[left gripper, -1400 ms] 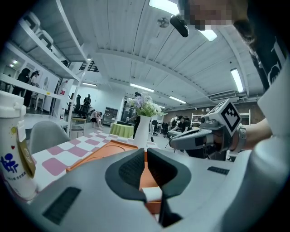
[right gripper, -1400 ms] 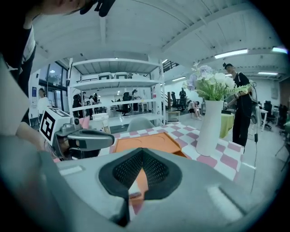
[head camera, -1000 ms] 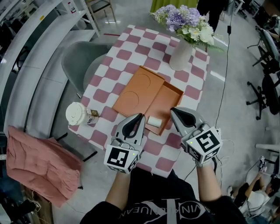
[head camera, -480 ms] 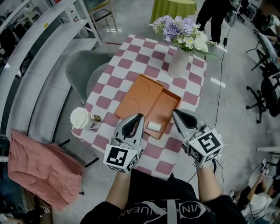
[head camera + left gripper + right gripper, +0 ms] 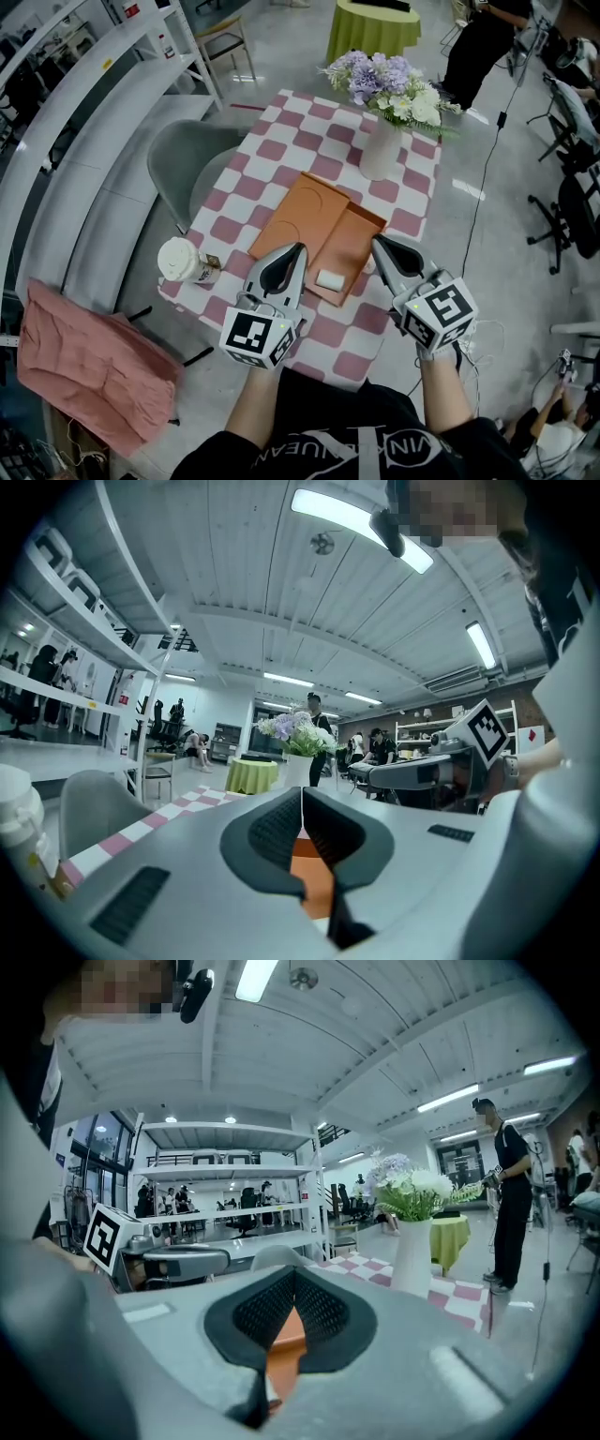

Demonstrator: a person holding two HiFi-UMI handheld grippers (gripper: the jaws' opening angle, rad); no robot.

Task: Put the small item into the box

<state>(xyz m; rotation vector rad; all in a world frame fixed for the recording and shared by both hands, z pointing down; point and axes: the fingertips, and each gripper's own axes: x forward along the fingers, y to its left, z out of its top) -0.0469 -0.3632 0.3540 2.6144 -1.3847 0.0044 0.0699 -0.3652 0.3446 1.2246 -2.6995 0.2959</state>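
Hazards, then grip state. The small white item (image 5: 329, 278) already lies inside the tray of the orange box (image 5: 354, 236), close to the tray's lower end, just beside the near wall, at centre frame on the checkered bench (image 5: 281, 122). The box lid (image 5: 298, 217) lies open flat to the tray's left. The task looks to be at or near its end, so the main risk is that you undo it. If you dip either tool, its tip could strike the near wall, tilt the shallow tray and tip the item out over the low wall. A light, open box may also slide on the cloth if you nudge it. A sweep toward the lower left could catch the lidded cup (image 5: 178, 260), which stands at the bench's very edge. A push toward the top of the frame would drive the box against the flower vase (image 5: 380, 150), which is tall and likely easy to topple. The left tongs (image 5: 296, 251) are closed tip to tip, with nothing between them, and hang above the tray's lower left corner. The right tongs (image 5: 379, 244) are likewise fully closed and empty, and hang above the tray's right edge. Neither appears to touch the box.
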